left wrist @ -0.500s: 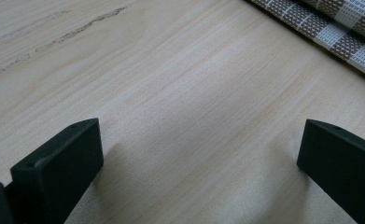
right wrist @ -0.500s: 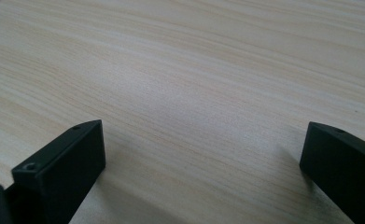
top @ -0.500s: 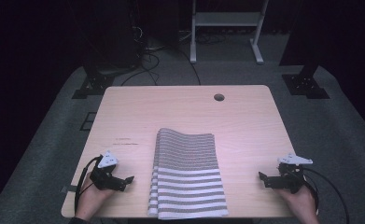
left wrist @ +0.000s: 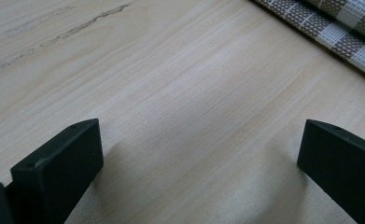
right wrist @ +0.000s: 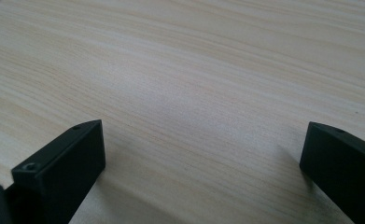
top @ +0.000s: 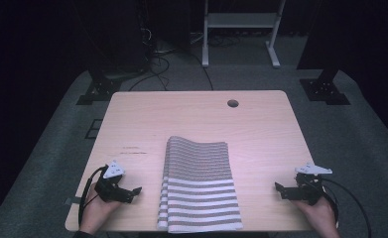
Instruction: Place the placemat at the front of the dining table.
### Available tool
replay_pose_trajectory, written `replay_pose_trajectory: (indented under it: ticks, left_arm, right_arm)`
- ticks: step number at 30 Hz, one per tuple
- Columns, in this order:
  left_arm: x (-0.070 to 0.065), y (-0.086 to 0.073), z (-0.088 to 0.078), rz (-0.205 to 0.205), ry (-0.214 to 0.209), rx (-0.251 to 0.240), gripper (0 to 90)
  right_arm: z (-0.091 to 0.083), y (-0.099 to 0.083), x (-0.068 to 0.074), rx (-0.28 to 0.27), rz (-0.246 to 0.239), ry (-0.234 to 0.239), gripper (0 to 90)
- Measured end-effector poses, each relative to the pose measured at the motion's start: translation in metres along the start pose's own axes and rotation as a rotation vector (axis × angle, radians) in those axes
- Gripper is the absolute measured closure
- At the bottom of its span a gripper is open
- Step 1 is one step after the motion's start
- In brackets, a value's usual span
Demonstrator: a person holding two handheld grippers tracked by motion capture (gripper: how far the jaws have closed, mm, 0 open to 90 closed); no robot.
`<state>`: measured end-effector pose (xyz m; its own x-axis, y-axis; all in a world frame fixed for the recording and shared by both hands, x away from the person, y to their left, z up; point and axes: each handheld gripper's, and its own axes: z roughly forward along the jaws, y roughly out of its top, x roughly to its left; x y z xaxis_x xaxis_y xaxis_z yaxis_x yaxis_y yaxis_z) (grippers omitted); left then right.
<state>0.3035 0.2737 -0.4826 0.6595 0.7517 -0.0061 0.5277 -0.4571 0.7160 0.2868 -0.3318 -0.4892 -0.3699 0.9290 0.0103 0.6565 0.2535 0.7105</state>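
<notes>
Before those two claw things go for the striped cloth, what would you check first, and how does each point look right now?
1. Left gripper jaws open, nothing between them: ok.
2. Right gripper jaws open, nothing between them: ok.
3. Striped cloth lies folded and flat between the two grippers, untouched: ok.
4. Bare table beyond the cloth, room to spread it: ok.
5. Cloth's near edge sits at the table's front edge; whether it overhangs: cannot tell.

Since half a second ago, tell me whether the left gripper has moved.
No. The left gripper lies at the same spot on the table, the same gap from the striped cloth's left edge, jaws open and pointing at it.
</notes>
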Motion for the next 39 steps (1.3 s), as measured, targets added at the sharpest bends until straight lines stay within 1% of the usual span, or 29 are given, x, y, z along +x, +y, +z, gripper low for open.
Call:
replay_pose_trajectory:
  ticks: [2, 3, 5, 7, 10, 12, 13, 15, 17, 20, 24, 27, 30, 34, 36, 39]
  left_arm:
    - [0.001, 0.0, 0.0, -0.002, 0.0, -0.007, 0.0]
    - [0.001, 0.001, -0.002, -0.013, -0.005, -0.017, 0.0]
    - [0.001, 0.001, -0.002, -0.014, -0.007, -0.022, 0.0]
    - [0.0, 0.001, -0.003, -0.019, -0.017, -0.028, 0.0]
    - [-0.001, 0.002, -0.007, -0.016, -0.019, -0.039, 0.0]
    - [-0.002, 0.005, -0.009, -0.012, -0.013, -0.047, 0.0]
    - [-0.002, 0.006, -0.01, -0.017, -0.017, -0.054, 0.0]
    - [-0.003, 0.008, -0.01, -0.013, -0.019, -0.063, 0.0]
    - [-0.004, 0.01, -0.011, -0.009, -0.023, -0.065, 0.0]
    - [-0.006, 0.012, -0.012, -0.015, -0.033, -0.074, 0.0]
    - [-0.008, 0.016, -0.013, -0.007, -0.041, -0.081, 0.0]
    - [-0.01, 0.019, -0.014, -0.001, -0.043, -0.079, 0.0]
    - [-0.011, 0.022, -0.015, -0.002, -0.046, -0.094, 0.0]
    - [-0.012, 0.024, -0.016, -0.003, -0.052, -0.099, 0.0]
    - [-0.013, 0.026, -0.016, -0.001, -0.058, -0.098, 0.0]
    - [-0.014, 0.029, -0.017, -0.004, -0.071, -0.114, 0.0]
  right_arm:
    - [0.0, 0.0, 0.0, 0.0, 0.001, 0.0, 0.0]
    - [-0.001, -0.001, 0.0, -0.001, 0.001, -0.002, 0.0]
    - [-0.001, -0.001, 0.001, 0.0, 0.004, -0.003, 0.0]
    - [-0.001, -0.001, 0.001, 0.0, 0.004, -0.003, 0.0]
    - [-0.001, -0.001, 0.001, 0.0, 0.004, -0.003, 0.0]
    - [-0.001, -0.001, 0.001, 0.0, 0.005, -0.004, 0.0]
    - [-0.001, -0.001, 0.001, 0.0, 0.006, -0.004, 0.0]
    - [-0.001, -0.001, 0.001, 0.0, 0.005, -0.005, 0.0]
    - [-0.001, -0.001, 0.001, 0.0, 0.005, -0.005, 0.0]
    - [-0.001, -0.001, 0.001, 0.0, 0.005, -0.005, 0.0]
    - [-0.001, -0.001, 0.001, -0.001, 0.003, -0.004, 0.0]
    - [0.0, 0.0, 0.001, -0.001, 0.003, -0.003, 0.0]
    - [0.0, 0.0, 0.001, 0.0, 0.003, -0.002, 0.0]
    - [0.0, 0.0, 0.001, 0.0, 0.002, -0.002, 0.0]
    - [0.0, 0.0, 0.001, 0.0, 0.002, -0.002, 0.0]
    - [0.0, 0.0, 0.001, 0.0, 0.0, -0.001, 0.0]
